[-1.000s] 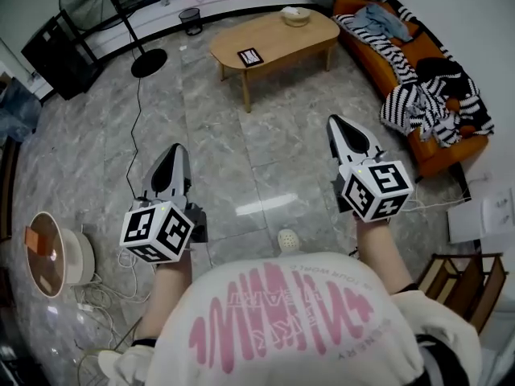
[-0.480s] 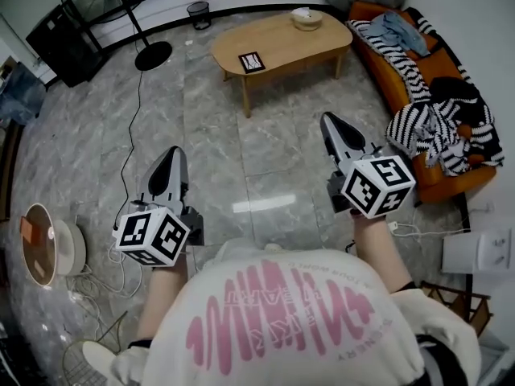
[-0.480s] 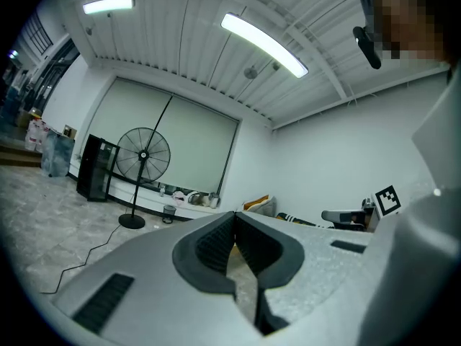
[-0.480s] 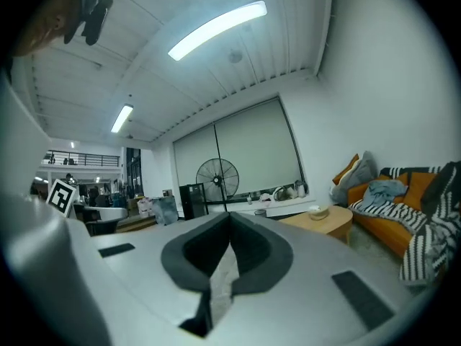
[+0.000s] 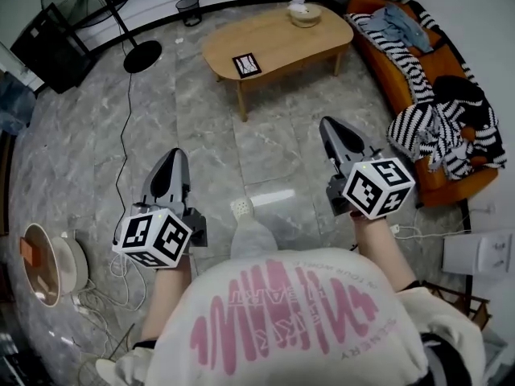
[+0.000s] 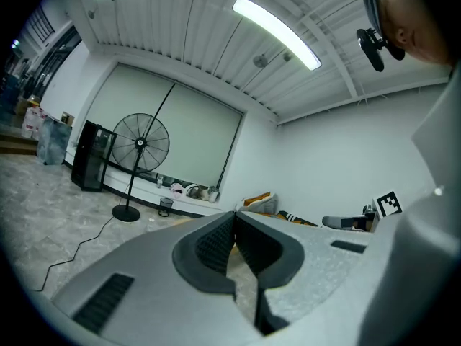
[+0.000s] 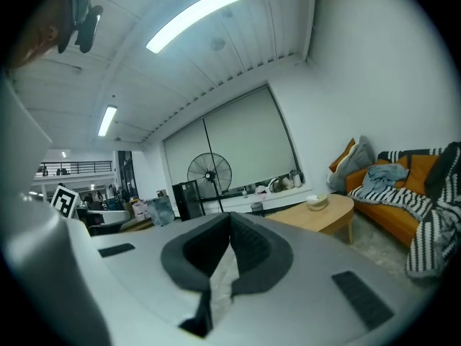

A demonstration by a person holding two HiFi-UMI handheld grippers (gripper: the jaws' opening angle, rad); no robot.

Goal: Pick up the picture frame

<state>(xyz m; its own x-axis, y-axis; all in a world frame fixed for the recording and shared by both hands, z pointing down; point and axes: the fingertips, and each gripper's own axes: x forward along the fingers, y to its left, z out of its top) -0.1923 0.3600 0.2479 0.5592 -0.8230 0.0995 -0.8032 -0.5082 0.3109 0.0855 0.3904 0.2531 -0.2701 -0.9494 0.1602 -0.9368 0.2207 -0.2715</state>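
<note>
Grey marble floor [image 5: 265, 147]: one coffee table [image 5: 282, 40], one pedestal fan [image 5: 142, 56].
One picture frame [image 5: 247, 64] lies flat there, dark-bordered, pale-centred; left gripper [image 5: 171, 156] and right gripper [image 5: 329, 125] closed, empty.

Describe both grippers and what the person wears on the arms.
Left gripper and right gripper match: grey tapering shells with dark centres, black ribbed pads inside the jaws, and at the back of each a white cube with black square markers. The person wears a white top with pink print; its sleeves are white.
</note>
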